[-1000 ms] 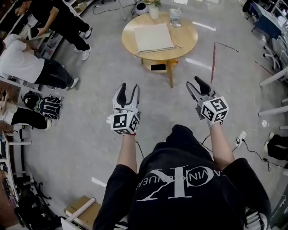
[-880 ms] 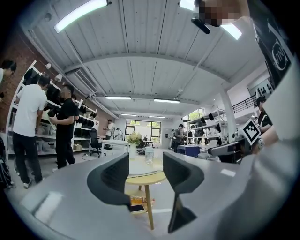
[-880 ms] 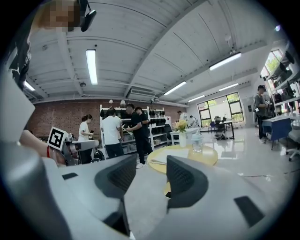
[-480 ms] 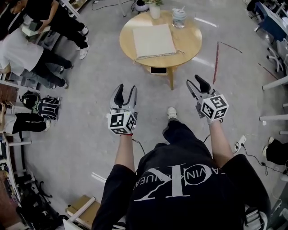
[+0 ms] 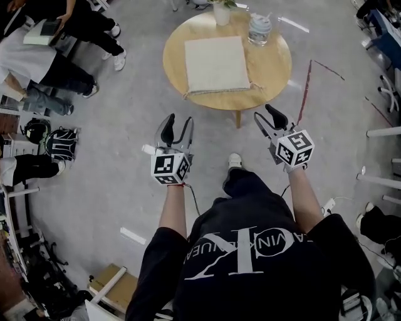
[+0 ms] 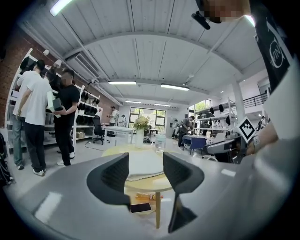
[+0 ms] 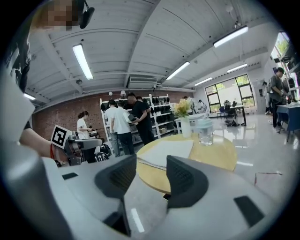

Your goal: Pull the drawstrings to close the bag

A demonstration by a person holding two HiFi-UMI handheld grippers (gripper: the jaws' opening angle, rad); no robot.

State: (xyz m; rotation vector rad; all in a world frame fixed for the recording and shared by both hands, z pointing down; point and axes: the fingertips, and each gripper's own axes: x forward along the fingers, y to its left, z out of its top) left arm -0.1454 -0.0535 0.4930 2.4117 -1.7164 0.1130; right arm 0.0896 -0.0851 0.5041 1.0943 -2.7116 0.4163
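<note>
A flat cream drawstring bag (image 5: 216,64) lies on a round wooden table (image 5: 276,69), its gathered end with the strings (image 5: 219,93) toward me. Both grippers hover over the floor short of the table, apart from the bag. My left gripper (image 5: 177,123) is open and holds nothing; its own view shows the bag (image 6: 143,164) on the table (image 6: 140,183) beyond the gap between its jaws (image 6: 145,171). My right gripper (image 5: 268,116) is also open and holds nothing; the bag (image 7: 164,151) shows past its jaws (image 7: 151,176).
A clear jar (image 5: 259,28) and a white vase with flowers (image 5: 222,12) stand at the table's far side. A phone (image 6: 140,207) lies on a shelf under the tabletop. People (image 5: 37,63) and a backpack (image 5: 59,143) are at the left. Desk legs stand at the right.
I have walked closer to the table, which now sits nearer and larger in the head view. Both grippers keep their open posture in front of me.
</note>
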